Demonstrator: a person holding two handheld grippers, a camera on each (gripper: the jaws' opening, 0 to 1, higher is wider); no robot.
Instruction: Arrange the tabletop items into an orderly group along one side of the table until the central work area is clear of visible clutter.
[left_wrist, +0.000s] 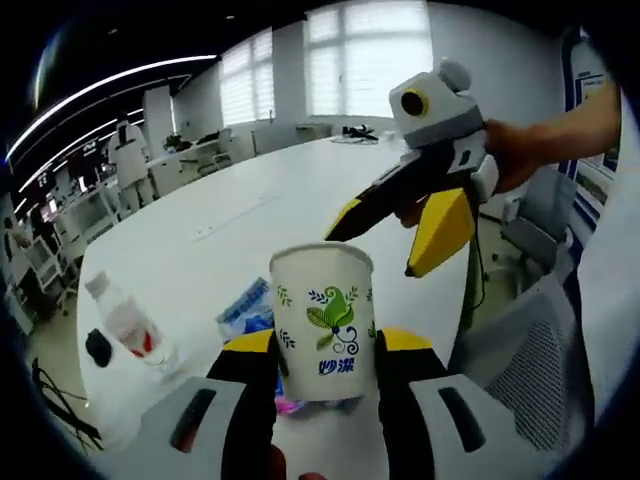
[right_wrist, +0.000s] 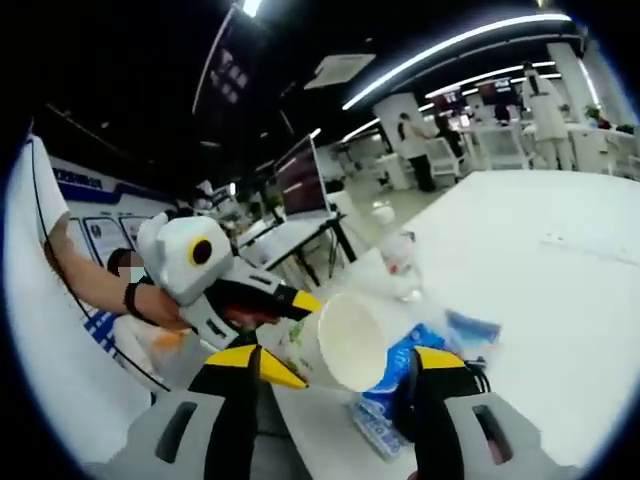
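Note:
My left gripper (left_wrist: 325, 345) is shut on a white paper cup (left_wrist: 322, 300) with a green leaf print, held upright above the white table (left_wrist: 250, 200). My right gripper (left_wrist: 375, 245) comes in from the right, held by a hand, with its jaws open just beyond the cup's rim. In the right gripper view the cup (right_wrist: 345, 340) shows its open mouth between the spread jaws of my right gripper (right_wrist: 342, 362), without touching them. The left gripper (right_wrist: 295, 335) holds the cup from the left side.
A clear plastic bottle (left_wrist: 125, 325) with a red label lies on the table to the left, and shows again (right_wrist: 400, 255) past the cup. Blue packets (left_wrist: 245, 310) (right_wrist: 400, 375) lie under the cup. A small black object (left_wrist: 97, 345) lies near the table edge. Office chairs (left_wrist: 530, 330) stand at the right.

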